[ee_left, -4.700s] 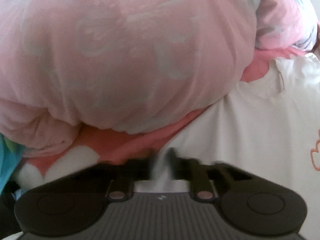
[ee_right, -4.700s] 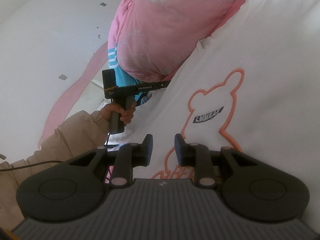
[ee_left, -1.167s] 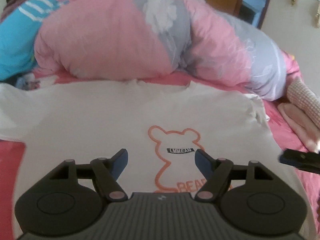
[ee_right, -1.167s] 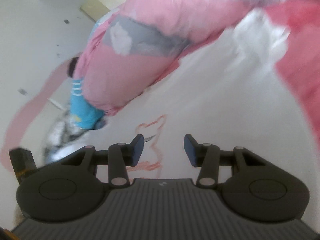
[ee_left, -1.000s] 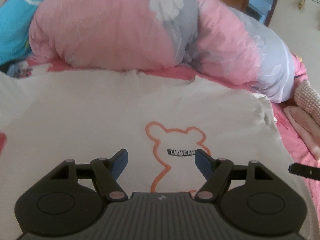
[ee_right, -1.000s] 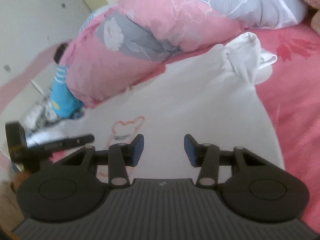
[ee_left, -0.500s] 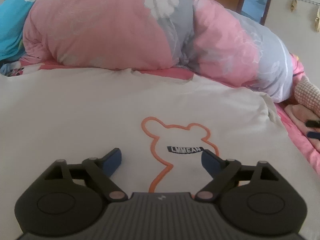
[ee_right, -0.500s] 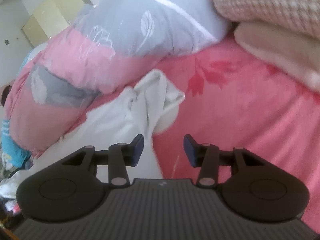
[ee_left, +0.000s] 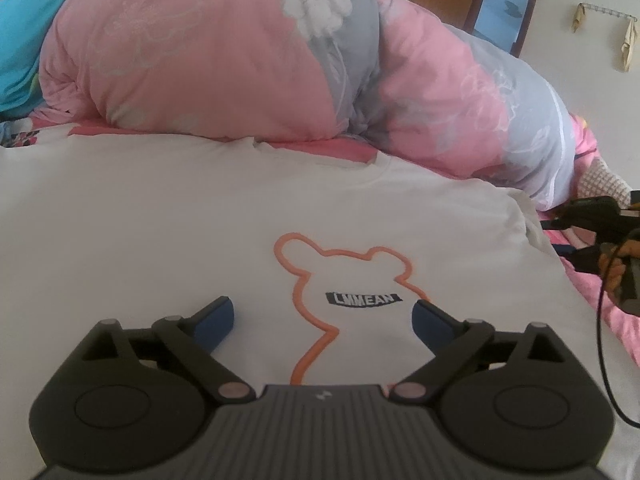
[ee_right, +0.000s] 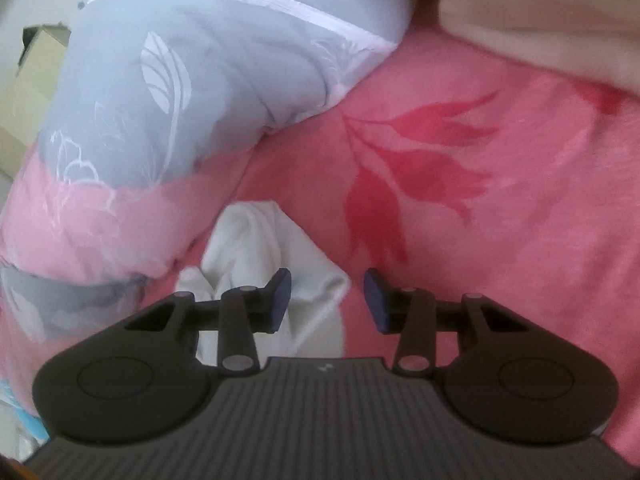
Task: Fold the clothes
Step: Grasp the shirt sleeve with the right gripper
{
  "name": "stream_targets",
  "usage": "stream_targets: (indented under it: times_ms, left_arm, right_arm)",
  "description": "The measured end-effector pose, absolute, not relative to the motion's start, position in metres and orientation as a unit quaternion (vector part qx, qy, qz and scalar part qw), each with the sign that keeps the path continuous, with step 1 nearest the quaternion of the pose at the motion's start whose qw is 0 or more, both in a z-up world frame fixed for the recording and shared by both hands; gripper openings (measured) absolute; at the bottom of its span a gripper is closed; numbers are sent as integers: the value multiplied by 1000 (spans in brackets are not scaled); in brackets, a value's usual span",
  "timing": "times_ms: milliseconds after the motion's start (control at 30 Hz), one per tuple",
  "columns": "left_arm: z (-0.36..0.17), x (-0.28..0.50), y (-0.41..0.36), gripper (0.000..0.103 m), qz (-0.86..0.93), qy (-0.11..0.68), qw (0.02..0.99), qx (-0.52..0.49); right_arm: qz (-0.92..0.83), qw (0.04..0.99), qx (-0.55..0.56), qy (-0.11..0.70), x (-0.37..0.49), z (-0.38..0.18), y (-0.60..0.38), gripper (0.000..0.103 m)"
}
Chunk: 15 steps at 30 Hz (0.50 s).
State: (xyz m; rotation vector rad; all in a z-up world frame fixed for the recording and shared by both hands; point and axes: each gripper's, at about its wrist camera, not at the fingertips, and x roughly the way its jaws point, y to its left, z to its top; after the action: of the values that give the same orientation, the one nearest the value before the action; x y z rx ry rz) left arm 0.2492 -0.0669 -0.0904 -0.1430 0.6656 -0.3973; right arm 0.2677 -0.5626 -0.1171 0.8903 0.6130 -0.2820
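A white T-shirt (ee_left: 160,220) with an orange bear outline (ee_left: 304,280) lies spread face up on the bed. My left gripper (ee_left: 322,310) hovers over its lower front. Its jaws are opening wide, with only flat cloth below them and nothing gripped. In the right wrist view, the shirt's crumpled right sleeve (ee_right: 256,240) is bunched beside the duvet. My right gripper (ee_right: 327,284) hangs over the sleeve's edge with its jaws closing. The left finger is above the white cloth and the right finger above pink sheet, and the pads press nothing. The right gripper (ee_left: 558,232) also shows at the shirt's right side.
A rolled pink and grey floral duvet (ee_left: 240,60) lies along the shirt's far edge (ee_right: 160,80). The pink flowered sheet (ee_right: 480,200) extends to the right, with folded cream cloth (ee_right: 540,20) beyond. A person in a blue striped top (ee_left: 24,40) lies at far left.
My left jaws have spread wider while that hand stayed put. My right gripper has swung right, from the shirt's body to the crumpled sleeve, rolled level, and its jaws have narrowed a little.
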Motion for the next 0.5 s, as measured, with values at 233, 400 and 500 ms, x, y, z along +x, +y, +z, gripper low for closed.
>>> stream_targets:
  times_ms: [233,400,500]
  left_arm:
    - [-91,249,-68,97,-195,323,923,-71]
    - [-91,249,-67,97,-196,322,923,-75]
    - [-91,249,-66,97,-197,322,923,-78]
  right_arm:
    - [-130,872,387,271,276,-105,-558,3]
    - [-149,914,300,229,273,-47,-553,3]
    - [-146,931,257,214,276,-15,-545,3]
